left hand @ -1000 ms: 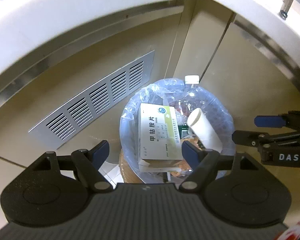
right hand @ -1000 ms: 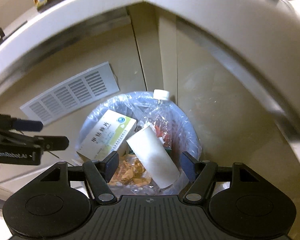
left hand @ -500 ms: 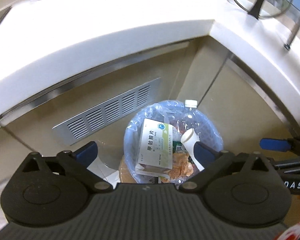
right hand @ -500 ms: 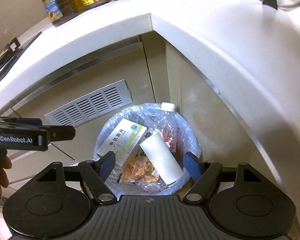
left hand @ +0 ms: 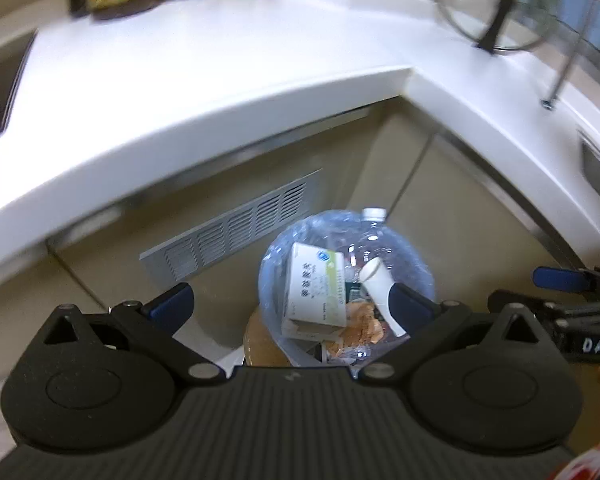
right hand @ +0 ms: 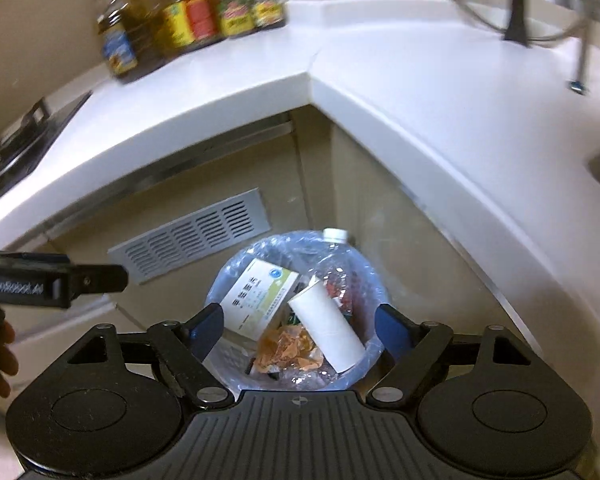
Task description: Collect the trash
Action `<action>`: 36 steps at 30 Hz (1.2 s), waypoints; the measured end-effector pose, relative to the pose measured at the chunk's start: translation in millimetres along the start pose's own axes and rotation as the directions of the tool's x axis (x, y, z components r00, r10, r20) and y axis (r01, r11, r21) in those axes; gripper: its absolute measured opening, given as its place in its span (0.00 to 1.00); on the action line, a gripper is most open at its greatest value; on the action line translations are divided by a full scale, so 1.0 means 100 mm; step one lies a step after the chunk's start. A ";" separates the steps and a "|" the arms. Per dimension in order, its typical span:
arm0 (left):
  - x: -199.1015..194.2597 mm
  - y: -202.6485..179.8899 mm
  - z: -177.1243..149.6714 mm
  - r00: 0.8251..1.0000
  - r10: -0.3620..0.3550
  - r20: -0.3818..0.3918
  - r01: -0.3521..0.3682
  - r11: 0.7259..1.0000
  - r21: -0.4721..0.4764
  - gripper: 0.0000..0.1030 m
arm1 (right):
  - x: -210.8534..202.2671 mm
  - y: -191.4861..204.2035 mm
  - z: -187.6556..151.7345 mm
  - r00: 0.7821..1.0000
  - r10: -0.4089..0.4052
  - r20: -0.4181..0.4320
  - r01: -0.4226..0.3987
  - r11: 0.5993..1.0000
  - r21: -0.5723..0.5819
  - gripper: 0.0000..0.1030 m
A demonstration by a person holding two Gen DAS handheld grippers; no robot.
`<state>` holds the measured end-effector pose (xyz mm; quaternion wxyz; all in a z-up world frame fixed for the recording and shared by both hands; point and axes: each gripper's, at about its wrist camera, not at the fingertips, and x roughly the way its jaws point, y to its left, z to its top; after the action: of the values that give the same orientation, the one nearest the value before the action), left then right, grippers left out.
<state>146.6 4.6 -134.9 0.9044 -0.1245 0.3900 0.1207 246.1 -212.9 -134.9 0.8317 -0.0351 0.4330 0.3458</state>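
A bin with a clear blue liner [left hand: 272,264] [right hand: 228,276] stands on the floor in the cabinet corner. Inside lie a white and green medicine box [left hand: 316,292] [right hand: 260,300], a white paper tube [left hand: 380,292] [right hand: 326,328], crumpled orange paper [right hand: 288,350] and a plastic bottle with a white cap [left hand: 374,213] [right hand: 335,234]. My left gripper [left hand: 290,304] hangs well above the bin, open wide and empty. Beside it, my right gripper [right hand: 300,328] is also above the bin, its jaws opening with nothing between them.
A white L-shaped countertop [left hand: 220,80] [right hand: 420,92] overhangs the bin. Sauce bottles [right hand: 188,28] stand at its back, a stove [right hand: 16,140] at the left, a pot lid [left hand: 496,24] at the right. A metal vent grille [right hand: 192,236] sits in the cabinet front.
Both grippers have risen and drawn back from the bin, so the countertop and bottles have come into view. Both sets of jaws stand wider. The trash in the bin has not moved.
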 end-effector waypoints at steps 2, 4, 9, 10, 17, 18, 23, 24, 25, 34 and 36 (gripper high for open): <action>-0.09 0.03 0.00 0.999 -0.047 0.022 0.046 0.998 0.049 0.99 | -0.10 0.07 -0.06 0.999 -0.044 0.028 0.042 0.998 0.047 0.82; -0.17 0.05 0.00 0.995 -0.098 0.020 0.095 0.989 0.116 0.99 | -0.22 0.17 -0.13 0.993 -0.104 0.056 0.098 0.990 0.101 0.82; -0.46 0.17 -0.07 0.983 -0.182 0.025 0.174 0.964 0.201 0.99 | -0.56 0.53 -0.30 0.971 -0.219 0.097 0.191 0.952 0.238 0.83; -0.50 0.21 -0.09 0.981 -0.191 0.029 0.181 0.961 0.211 0.99 | -0.63 0.63 -0.34 0.966 -0.234 0.112 0.200 0.947 0.250 0.83; -0.77 0.39 -0.25 0.977 -0.214 -0.002 0.208 0.948 0.240 0.99 | -1.00 1.11 -0.58 0.946 -0.307 0.101 0.266 0.918 0.293 0.84; -0.81 0.39 -0.27 0.976 -0.218 -0.002 0.212 0.948 0.238 0.99 | -1.03 1.14 -0.60 0.945 -0.311 0.099 0.271 0.918 0.291 0.84; -1.01 0.37 -0.34 0.974 -0.227 0.021 0.216 0.946 0.241 0.99 | -1.19 1.24 -0.62 0.937 -0.331 0.113 0.288 0.914 0.286 0.84; -1.04 0.36 -0.33 0.974 -0.225 0.026 0.213 0.949 0.233 0.99 | -1.22 1.25 -0.63 0.937 -0.331 0.115 0.288 0.914 0.287 0.84; -1.07 0.35 -0.32 0.974 -0.224 0.032 0.211 0.951 0.227 0.99 | -1.25 1.25 -0.62 0.937 -0.329 0.118 0.285 0.915 0.286 0.84; -1.37 0.24 -0.27 0.981 -0.173 0.092 0.154 0.971 0.181 0.99 | -1.53 1.25 -0.52 0.944 -0.279 0.176 0.236 0.944 0.229 0.84; -1.43 0.23 -0.29 0.982 -0.157 0.101 0.137 0.974 0.179 0.99 | -1.56 1.25 -0.52 0.945 -0.271 0.181 0.230 0.948 0.220 0.84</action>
<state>24.2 -0.1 -51.7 0.9390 -0.0675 0.3362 0.0263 74.0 -221.4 -21.4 0.9092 0.0286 0.3671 0.1942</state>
